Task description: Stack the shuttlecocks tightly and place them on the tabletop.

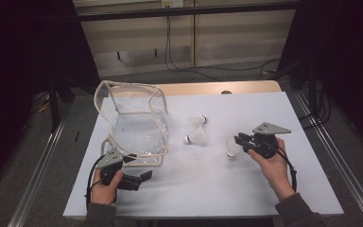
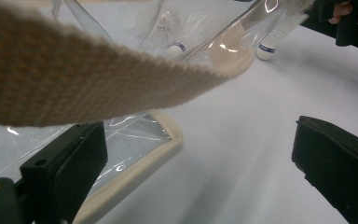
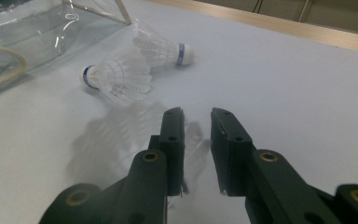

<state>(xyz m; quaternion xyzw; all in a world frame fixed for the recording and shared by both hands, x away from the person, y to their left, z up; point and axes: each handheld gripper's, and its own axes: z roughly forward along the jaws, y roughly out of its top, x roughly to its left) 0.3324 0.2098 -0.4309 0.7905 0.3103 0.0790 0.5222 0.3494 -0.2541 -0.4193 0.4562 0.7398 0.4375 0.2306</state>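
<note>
Near the desk's (image 1: 312, 189) right edge, my right gripper (image 1: 238, 140) stands slightly parted beside a loose shuttlecock (image 1: 233, 147), cork toward me, skirt pointing away. My left gripper (image 1: 144, 176) gapes empty by the clear bag (image 1: 137, 123). No writing is legible.

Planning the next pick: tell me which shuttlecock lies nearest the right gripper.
The lone shuttlecock at the right gripper's jaw tips; the other two lie together farther off, beside the clear bag.

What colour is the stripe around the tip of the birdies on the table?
Blue, on a white tip of each shuttlecock. It shows best in the right gripper view.
</note>
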